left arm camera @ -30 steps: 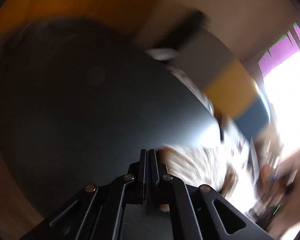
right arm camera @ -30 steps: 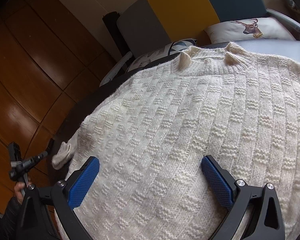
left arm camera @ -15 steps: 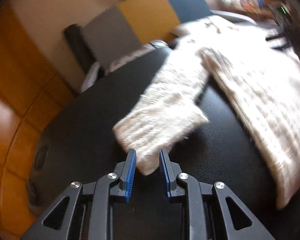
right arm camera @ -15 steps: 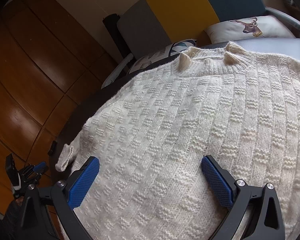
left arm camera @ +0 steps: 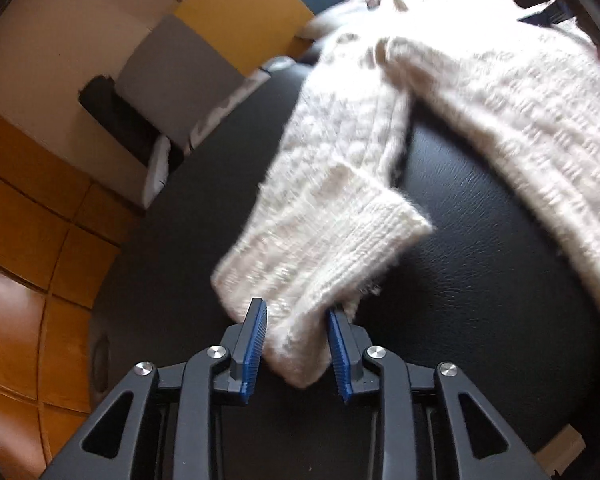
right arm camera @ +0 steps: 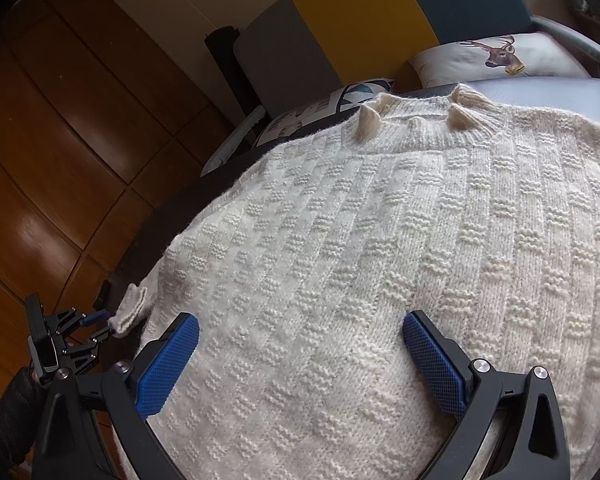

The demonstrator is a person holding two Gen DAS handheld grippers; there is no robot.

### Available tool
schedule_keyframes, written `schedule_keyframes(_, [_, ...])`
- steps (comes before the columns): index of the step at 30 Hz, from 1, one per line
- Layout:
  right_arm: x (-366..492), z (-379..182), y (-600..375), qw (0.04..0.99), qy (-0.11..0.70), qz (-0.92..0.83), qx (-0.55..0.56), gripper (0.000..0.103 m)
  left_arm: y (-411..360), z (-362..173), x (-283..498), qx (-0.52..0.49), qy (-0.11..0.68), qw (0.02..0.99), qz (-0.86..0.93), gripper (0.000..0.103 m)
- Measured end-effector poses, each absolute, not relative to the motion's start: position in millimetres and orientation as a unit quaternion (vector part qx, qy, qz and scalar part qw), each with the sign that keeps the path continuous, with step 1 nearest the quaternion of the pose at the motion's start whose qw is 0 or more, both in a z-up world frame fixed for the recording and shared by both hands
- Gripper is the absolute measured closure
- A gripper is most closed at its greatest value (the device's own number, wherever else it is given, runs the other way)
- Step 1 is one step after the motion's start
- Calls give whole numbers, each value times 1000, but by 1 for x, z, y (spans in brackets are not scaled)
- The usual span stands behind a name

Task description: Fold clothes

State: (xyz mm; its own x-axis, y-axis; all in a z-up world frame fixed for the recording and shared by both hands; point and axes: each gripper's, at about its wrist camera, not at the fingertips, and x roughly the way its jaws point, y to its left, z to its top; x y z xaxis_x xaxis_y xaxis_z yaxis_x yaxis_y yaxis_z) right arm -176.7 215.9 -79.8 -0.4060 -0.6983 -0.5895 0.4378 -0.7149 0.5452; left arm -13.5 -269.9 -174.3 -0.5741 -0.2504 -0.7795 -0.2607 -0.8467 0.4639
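Note:
A cream knitted sweater (right arm camera: 380,248) lies spread flat on a black leather surface (left arm camera: 480,280), collar at the far end. Its left sleeve (left arm camera: 340,168) stretches toward me, and the ribbed cuff (left arm camera: 312,264) sits between the blue pads of my left gripper (left arm camera: 296,320). The jaws are part open around the cuff, with small gaps showing. My left gripper also shows in the right wrist view (right arm camera: 100,324) at the cuff. My right gripper (right arm camera: 300,332) is wide open, hovering just above the sweater's lower body, holding nothing.
Beyond the surface is a sofa back with grey (right arm camera: 284,52), yellow (right arm camera: 364,20) and blue panels, plus a deer-print cushion (right arm camera: 496,56). Wooden cabinet doors (right arm camera: 60,160) line the left side. The black surface's edge curves away on the left.
My left gripper swung from bare black surface to the sleeve, opened, and closed in so the cuff lies between its pads. The right gripper stayed still and open.

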Motion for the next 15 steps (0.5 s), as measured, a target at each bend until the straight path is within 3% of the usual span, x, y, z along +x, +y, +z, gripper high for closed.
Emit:
schedule_keyframes(1, [-177,-80,216,345,-155,-824,422,0,-279,-168,-14,-467,223,10,856,93])
schedule_keyframes(2, [-177,-80,216,345,-156,-824,422,0,-288,-161,-15,-470,168,17,866,97])
schedule_keyframes(5, [-176,-80,216,344,-156,-825,421,0,-341,-136,-11,-438,-45,7,898,98])
schedule_keyframes(9, [-176,-80,216,344,-157,-824,421,0,-421,-120,23,-325,-316,-25,891,98])
schedule_keyframes(15, [-176,-80,217,344,-161,-824,420,0,-462,-172,64,-346,-420,-134,828,98])
